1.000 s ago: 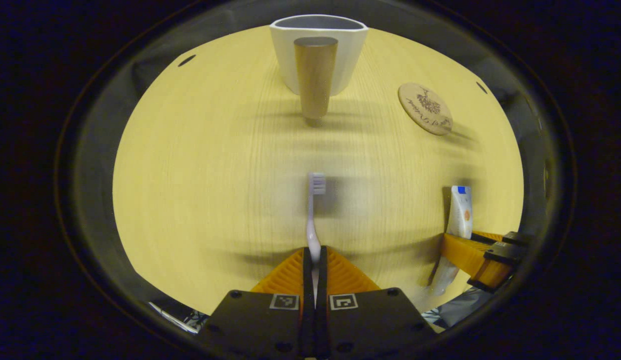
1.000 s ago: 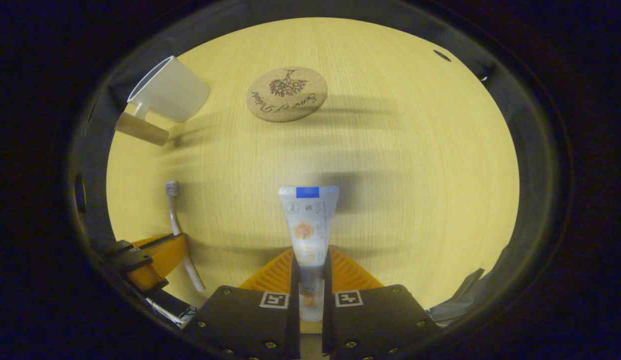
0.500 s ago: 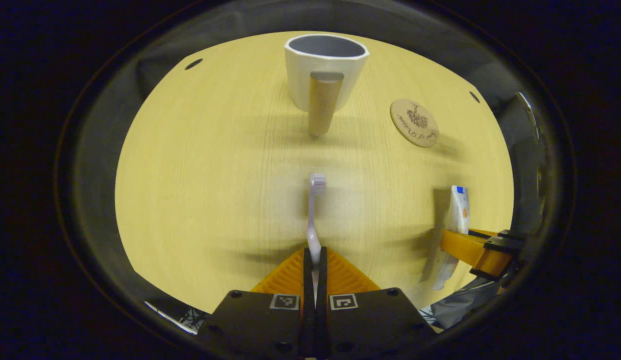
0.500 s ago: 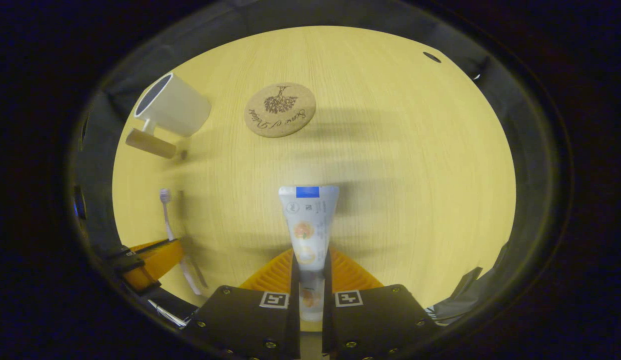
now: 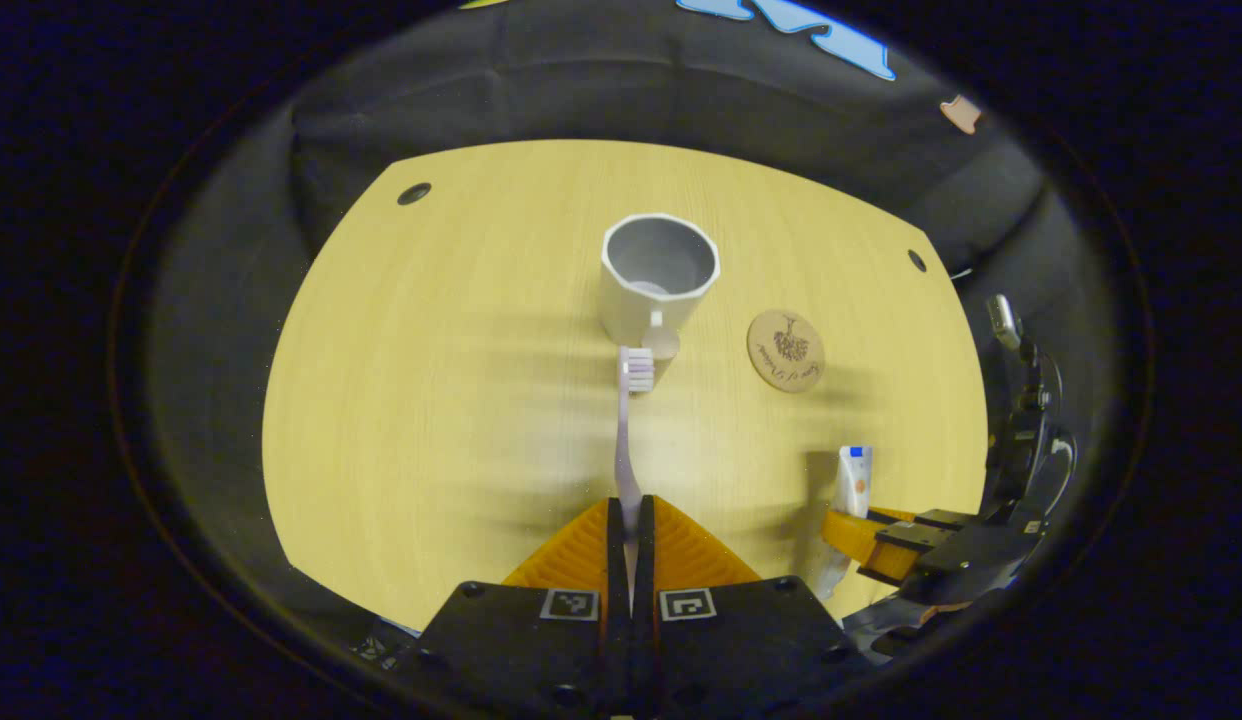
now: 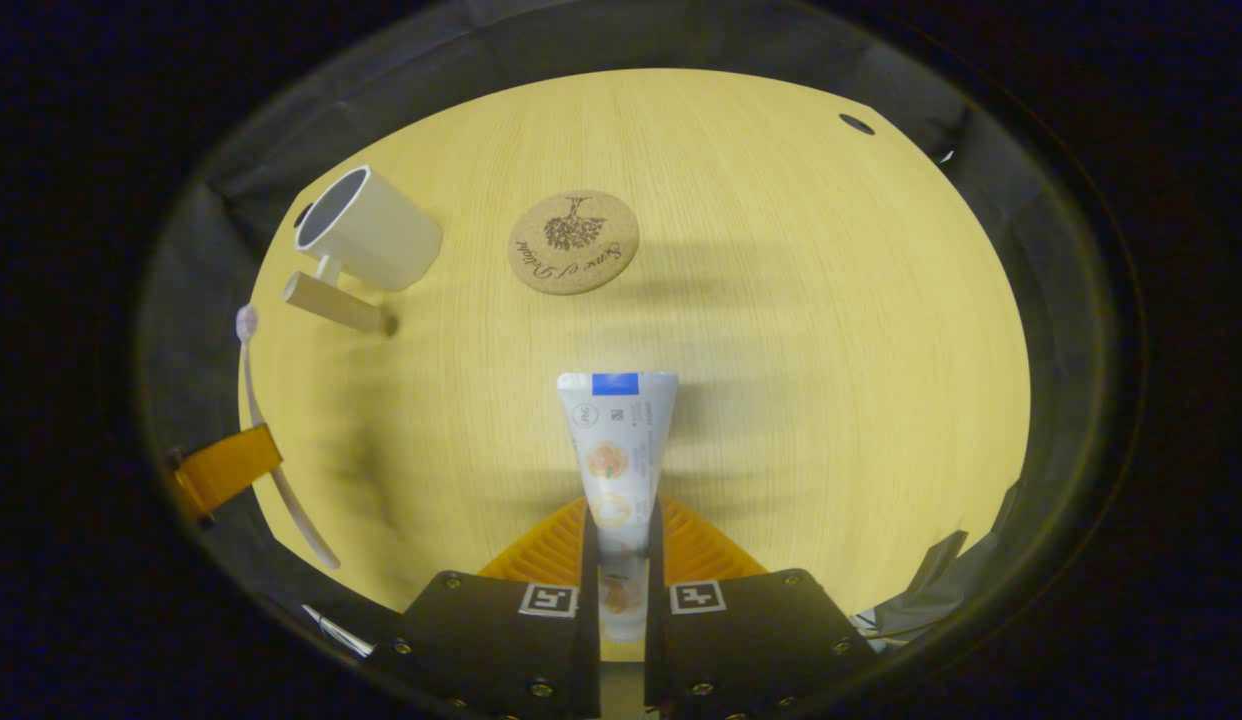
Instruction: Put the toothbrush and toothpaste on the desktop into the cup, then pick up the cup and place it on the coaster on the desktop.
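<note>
Toothbrush (image 5: 626, 440) clamped in left claw (image 5: 629, 535), toothpaste (image 6: 613, 450) clamped in right claw (image 6: 621, 545), both above open desktop (image 6: 831, 330).

The desktop (image 5: 431, 400) is a pale, yellowish wood-grain board with small dark holes near its far corners. A white cup (image 5: 659, 275) with a wooden handle stands upright on it, its mouth open to the top. Just beside the cup, apart from it, a round cork coaster (image 5: 786, 350) lies flat on the board.
</note>
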`<act>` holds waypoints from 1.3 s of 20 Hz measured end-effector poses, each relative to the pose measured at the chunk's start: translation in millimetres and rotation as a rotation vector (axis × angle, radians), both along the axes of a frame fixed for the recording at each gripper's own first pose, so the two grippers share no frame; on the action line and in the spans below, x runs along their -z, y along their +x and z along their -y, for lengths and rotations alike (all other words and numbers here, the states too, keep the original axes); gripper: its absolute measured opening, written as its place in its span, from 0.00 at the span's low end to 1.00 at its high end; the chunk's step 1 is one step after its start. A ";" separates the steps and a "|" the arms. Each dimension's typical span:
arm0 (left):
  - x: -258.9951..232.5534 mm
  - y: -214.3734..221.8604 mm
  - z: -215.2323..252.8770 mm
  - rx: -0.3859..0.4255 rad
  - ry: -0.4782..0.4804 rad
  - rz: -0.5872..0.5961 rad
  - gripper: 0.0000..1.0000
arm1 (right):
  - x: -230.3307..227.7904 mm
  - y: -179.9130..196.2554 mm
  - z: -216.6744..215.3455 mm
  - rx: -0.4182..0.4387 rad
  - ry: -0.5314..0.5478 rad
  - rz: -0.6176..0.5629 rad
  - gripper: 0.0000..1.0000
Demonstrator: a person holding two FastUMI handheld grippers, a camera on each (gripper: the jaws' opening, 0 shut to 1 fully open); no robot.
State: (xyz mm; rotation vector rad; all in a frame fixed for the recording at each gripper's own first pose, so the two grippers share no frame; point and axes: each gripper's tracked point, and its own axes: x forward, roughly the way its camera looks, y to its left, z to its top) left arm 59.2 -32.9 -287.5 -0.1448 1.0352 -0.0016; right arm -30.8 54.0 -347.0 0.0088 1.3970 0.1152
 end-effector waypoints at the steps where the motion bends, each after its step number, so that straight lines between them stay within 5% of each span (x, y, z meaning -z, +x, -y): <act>1: -11.4 6.7 -0.8 -0.001 -0.005 0.023 0.08 | -0.4 -1.0 -0.6 0.001 0.001 0.002 0.19; 11: -109.6 107.6 -20.3 0.004 0.006 0.246 0.08 | -4.4 -4.1 -1.9 0.032 0.001 0.011 0.19; 26: -82.6 232.5 0.8 0.105 -0.013 0.346 0.08 | -23.9 -6.8 15.1 0.154 0.026 0.038 0.17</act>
